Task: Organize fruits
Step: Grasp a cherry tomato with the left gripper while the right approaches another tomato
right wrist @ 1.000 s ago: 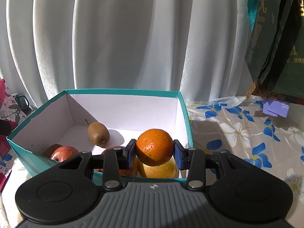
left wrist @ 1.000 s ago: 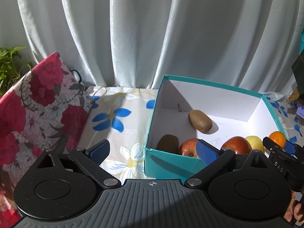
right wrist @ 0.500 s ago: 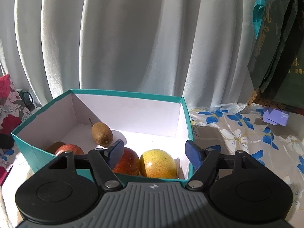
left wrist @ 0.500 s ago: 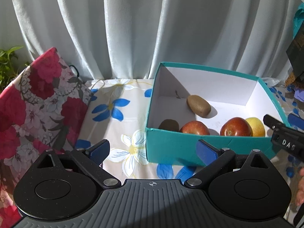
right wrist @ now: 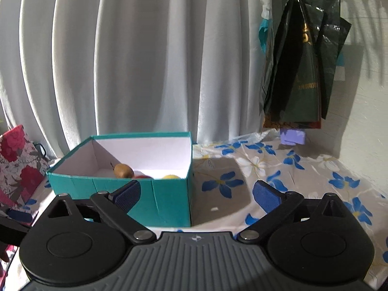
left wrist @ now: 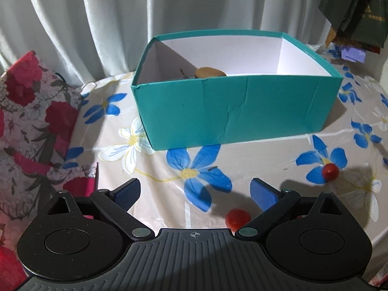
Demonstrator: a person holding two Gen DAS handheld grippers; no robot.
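Your left gripper (left wrist: 195, 190) is spread wide and empty above the floral tablecloth (left wrist: 266, 155), two small red round fruits (left wrist: 237, 218) nearby. Your right gripper (right wrist: 196, 192) is opening, nothing between its jaws; the teal cardboard box (right wrist: 155, 196) holds a brown kiwi (right wrist: 123, 170).

Matt card box (left wrist: 232, 111), glossy tablecloth (left wrist: 266, 160)

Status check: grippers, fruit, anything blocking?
Left gripper open, empty. Right gripper opening, empty. Kiwi in teal box; two small red fruits loose on tablecloth. Nothing blocking.
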